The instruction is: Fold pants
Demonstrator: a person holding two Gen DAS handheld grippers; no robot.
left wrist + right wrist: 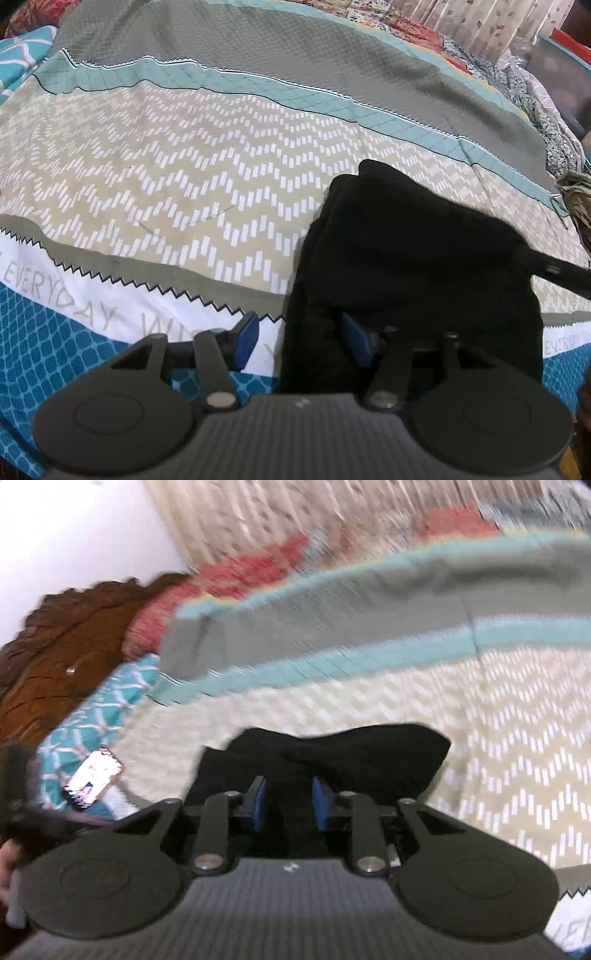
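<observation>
pants [413,258]: black, folded up on my bedspread [184,177]
writing: bedspread says "EVERYDAY"
left gripper [301,341]: jaws apart, gripping nothing
right gripper [289,805]: part open, nothing pinched

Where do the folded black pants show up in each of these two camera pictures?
Left wrist view: the folded black pants lie lower right, reaching under the left gripper.
Right wrist view: the pants sit lower centre, just beyond the right gripper.
Shared landmark: the beige zigzag-patterned bedspread.
</observation>
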